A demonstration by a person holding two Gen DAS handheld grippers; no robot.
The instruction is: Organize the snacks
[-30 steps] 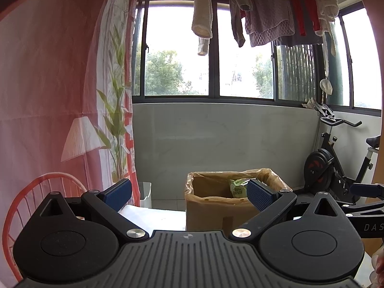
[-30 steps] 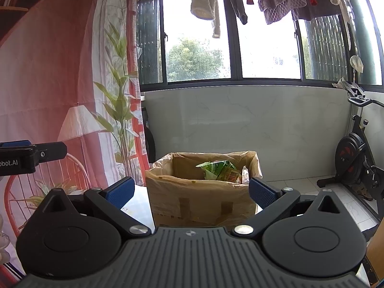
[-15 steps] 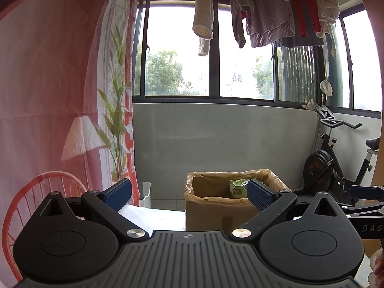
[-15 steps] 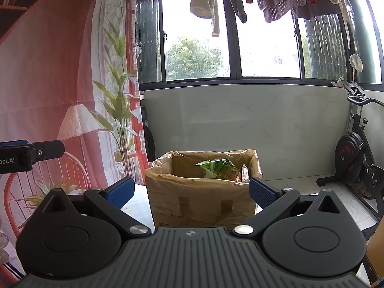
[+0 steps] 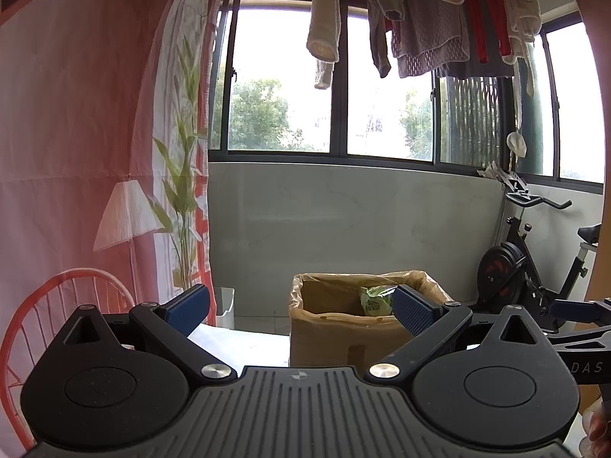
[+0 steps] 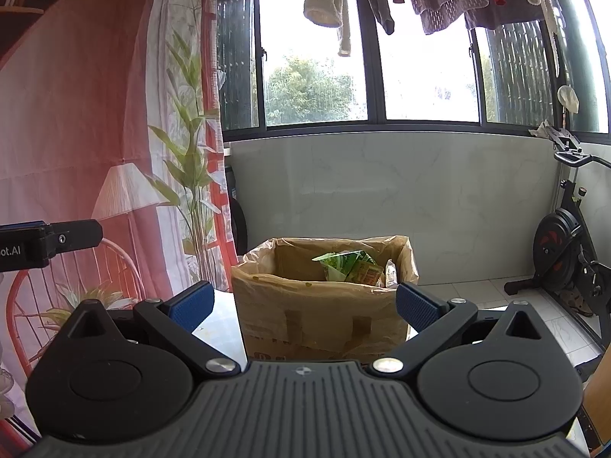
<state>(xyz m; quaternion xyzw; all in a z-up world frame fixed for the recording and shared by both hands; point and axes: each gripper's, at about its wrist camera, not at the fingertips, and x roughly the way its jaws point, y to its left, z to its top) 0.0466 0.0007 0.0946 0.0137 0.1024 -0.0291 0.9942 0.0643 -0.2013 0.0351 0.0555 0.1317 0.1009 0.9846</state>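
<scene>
A brown cardboard box (image 5: 336, 332) (image 6: 305, 313) lined with a clear plastic bag stands on a white table top, straight ahead of both grippers. Green snack packets (image 5: 376, 299) (image 6: 349, 265) stick up inside it. My left gripper (image 5: 301, 307) is open, held level short of the box, with nothing between its blue pads. My right gripper (image 6: 303, 305) is open too, empty, and a little nearer the box. Each gripper shows at the edge of the other's view.
A pink printed curtain (image 5: 95, 152) hangs along the left. An exercise bike (image 5: 530, 267) (image 6: 573, 252) stands at the right by the low tiled wall. Laundry (image 5: 439, 19) hangs above the windows. A small white bin (image 5: 225, 305) sits on the floor beyond the table.
The right gripper's view has dropped slightly, so the box sits a bit higher in it. The left gripper has barely moved. Both stay open.
</scene>
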